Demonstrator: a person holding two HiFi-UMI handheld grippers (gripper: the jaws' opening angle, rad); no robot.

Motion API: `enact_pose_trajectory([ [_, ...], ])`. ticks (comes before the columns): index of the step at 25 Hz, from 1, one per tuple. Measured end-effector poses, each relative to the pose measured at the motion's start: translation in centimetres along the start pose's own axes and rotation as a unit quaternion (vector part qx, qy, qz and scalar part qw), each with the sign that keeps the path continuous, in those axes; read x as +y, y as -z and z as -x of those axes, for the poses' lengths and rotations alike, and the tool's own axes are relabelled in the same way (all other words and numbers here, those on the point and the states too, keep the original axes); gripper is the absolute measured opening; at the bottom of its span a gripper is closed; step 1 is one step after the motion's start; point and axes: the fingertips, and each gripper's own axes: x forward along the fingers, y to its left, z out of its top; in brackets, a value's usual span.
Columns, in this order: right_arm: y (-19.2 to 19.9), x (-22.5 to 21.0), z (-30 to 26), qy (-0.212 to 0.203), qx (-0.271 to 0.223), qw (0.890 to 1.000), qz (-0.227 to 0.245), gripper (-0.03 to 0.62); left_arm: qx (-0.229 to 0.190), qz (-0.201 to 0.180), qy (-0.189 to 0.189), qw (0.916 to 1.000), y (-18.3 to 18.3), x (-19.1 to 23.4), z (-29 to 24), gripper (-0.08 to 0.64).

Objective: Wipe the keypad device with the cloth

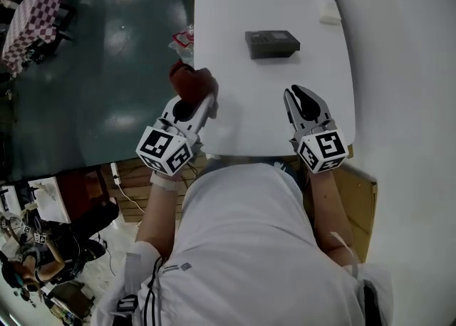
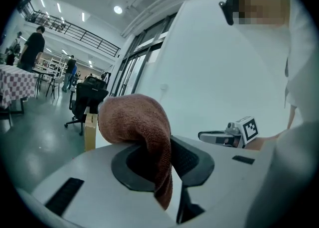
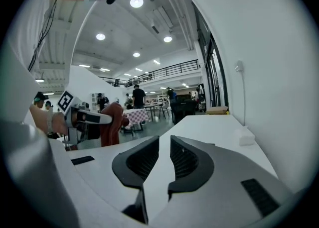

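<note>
Here the left hand-held gripper (image 1: pixel 201 102) pinches the cloth (image 1: pixel 189 81), the keypad device (image 1: pixel 271 43) well apart

shirt (image 1: pixel 249 246): white, black sleeve stripes | left gripper (image 1: pixel 201 101): pale grey, black pads, marker cube | right gripper (image 1: pixel 292 94): alike

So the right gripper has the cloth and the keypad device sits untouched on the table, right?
No: the left gripper holds the cloth, as the left gripper view shows. The keypad device does sit untouched on the table.
</note>
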Motion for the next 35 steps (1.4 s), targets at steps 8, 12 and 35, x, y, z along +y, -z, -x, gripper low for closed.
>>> enact_pose_trajectory([
  [8, -0.1, -1.9, -4.7, -0.064, 0.034, 0.993, 0.089, 0.110, -0.009, 0.042, -0.017, 0.9989, -2.4, 3.7, -4.9, 0.058],
  [12, -0.8, -3.9, -6.1, -0.068, 0.041, 0.992, 0.099, 0.135, -0.009, 0.048, -0.026, 0.9985, -3.4, 4.1, -7.0, 0.058],
  [35, 4.6, -10.6, -14.1, -0.122, 0.222, 0.938, 0.236, 0.209, 0.110, 0.024, 0.050, 0.9924, -1.3, 6.5, -21.1, 0.058],
])
